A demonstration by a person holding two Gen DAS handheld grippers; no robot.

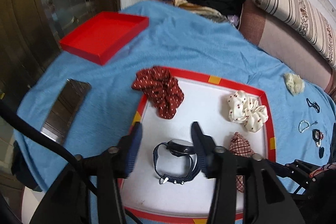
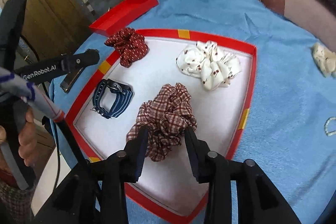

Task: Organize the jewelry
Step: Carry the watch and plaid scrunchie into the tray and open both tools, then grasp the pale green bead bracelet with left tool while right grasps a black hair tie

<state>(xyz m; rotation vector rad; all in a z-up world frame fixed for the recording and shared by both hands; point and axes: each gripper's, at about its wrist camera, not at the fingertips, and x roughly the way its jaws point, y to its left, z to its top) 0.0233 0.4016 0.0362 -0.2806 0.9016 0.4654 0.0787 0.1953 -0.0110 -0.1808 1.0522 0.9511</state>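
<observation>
- the left gripper (image 1: 166,129) stands open above the watch (image 1: 178,159), which lies between its jaws on the white floor of the tray (image 1: 267,98), clear of the pads as far as the left view shows.
- the right gripper (image 2: 167,135) is open too, its jaws either side of the checked scrunchie (image 2: 166,119) near the tray's middle; whether the pads still brush the cloth i cannot tell.
- both pieces look set down, so the step in hand is letting go: i would lift each gripper straight up, jaws wide, so no strap or fold drags out of the tray.
- the dark red scrunchie (image 1: 159,93) hangs over the tray's far left rim and wants nudging inside.
- the white scrunchie (image 1: 247,110) sits at the tray's far right corner.
- right of the tray, on the blue blanket (image 1: 189,45), wait a pale scrunchie (image 1: 294,83) and small bracelets (image 1: 304,125).
- beyond the tray's left corner stands a red lid (image 1: 100,37); a phone (image 1: 65,106) lies left of the tray.
- nothing blocks the reach rightward, though the grippers are close together.
</observation>
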